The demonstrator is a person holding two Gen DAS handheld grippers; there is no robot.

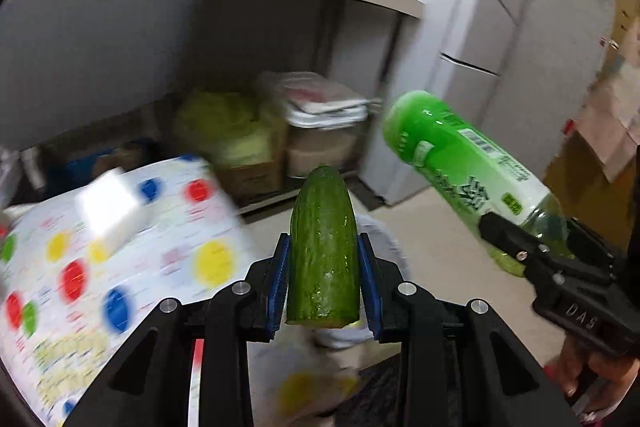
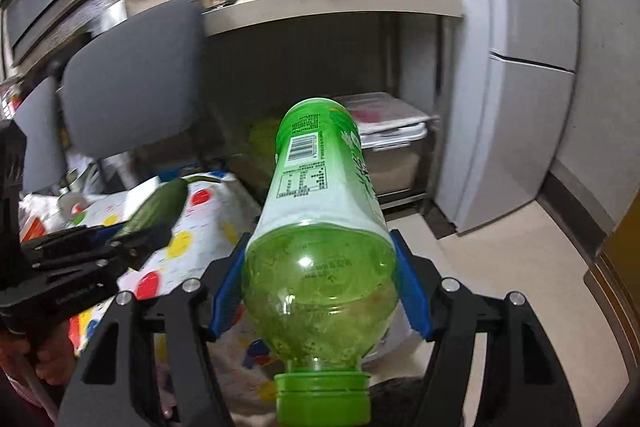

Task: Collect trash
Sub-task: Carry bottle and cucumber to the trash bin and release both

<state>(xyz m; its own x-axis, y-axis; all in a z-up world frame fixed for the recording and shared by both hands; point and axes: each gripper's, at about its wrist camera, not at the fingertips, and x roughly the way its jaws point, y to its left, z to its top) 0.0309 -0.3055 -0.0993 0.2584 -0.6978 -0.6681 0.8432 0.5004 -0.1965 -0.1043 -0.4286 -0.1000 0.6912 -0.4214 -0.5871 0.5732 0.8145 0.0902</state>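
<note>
My left gripper [image 1: 324,259] is shut on a cut piece of cucumber [image 1: 323,247], its rounded tip pointing away and its cut end toward the camera. My right gripper [image 2: 320,275] is shut on a green plastic bottle [image 2: 320,227], gripped near the shoulder with its green cap toward the camera. In the left wrist view the bottle [image 1: 460,167] and right gripper [image 1: 516,247] hang in the air at the right. In the right wrist view the cucumber [image 2: 160,205] and left gripper [image 2: 120,241] are at the left, above the table.
A table with a polka-dot cloth [image 1: 172,259] lies at the left, with a white block [image 1: 110,213] on it. Behind are a grey chair [image 2: 132,87], a shelf unit [image 2: 332,11] with jars, storage boxes [image 1: 324,131] underneath, and a white fridge [image 2: 540,67] at the right. Beige floor [image 2: 500,267] lies below.
</note>
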